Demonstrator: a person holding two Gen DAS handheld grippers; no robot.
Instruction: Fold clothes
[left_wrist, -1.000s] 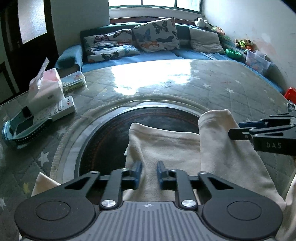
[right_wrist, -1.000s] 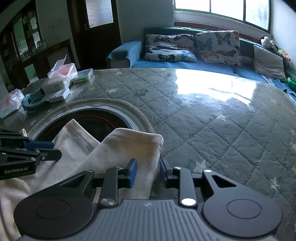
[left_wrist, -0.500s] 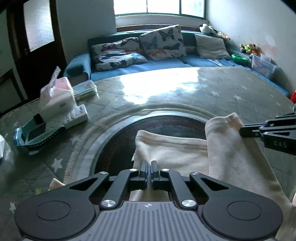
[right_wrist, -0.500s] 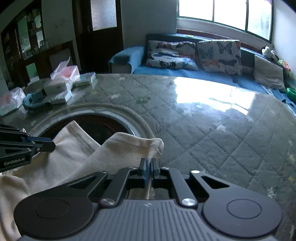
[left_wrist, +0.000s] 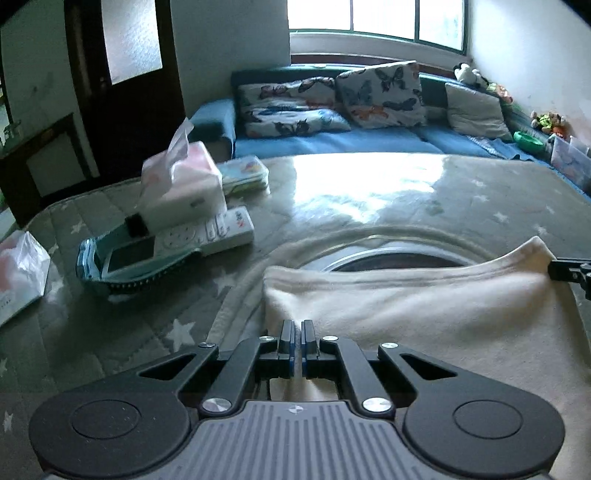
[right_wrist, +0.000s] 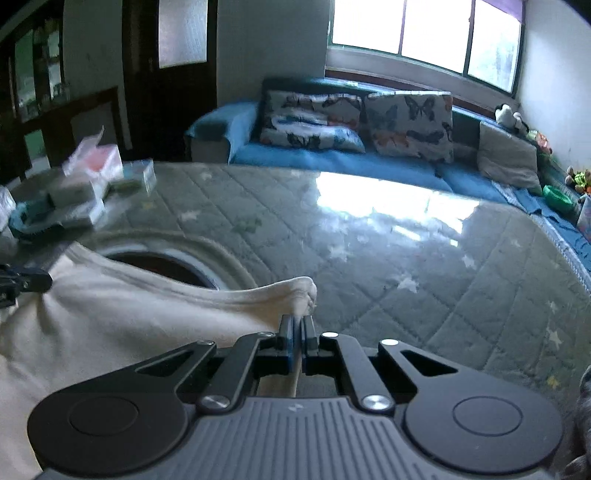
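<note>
left gripper: clamping cream garment corner | right gripper: clamping opposite corner | garment: stretching taut above quilted worktop

Backlit window glare on the quilted table (blurred, fisheye-bent edges)

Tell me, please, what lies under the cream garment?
Under the cream garment lie the quilted table cover and a dark round opening; only the opening's far edge shows, the rest is covered.
</note>
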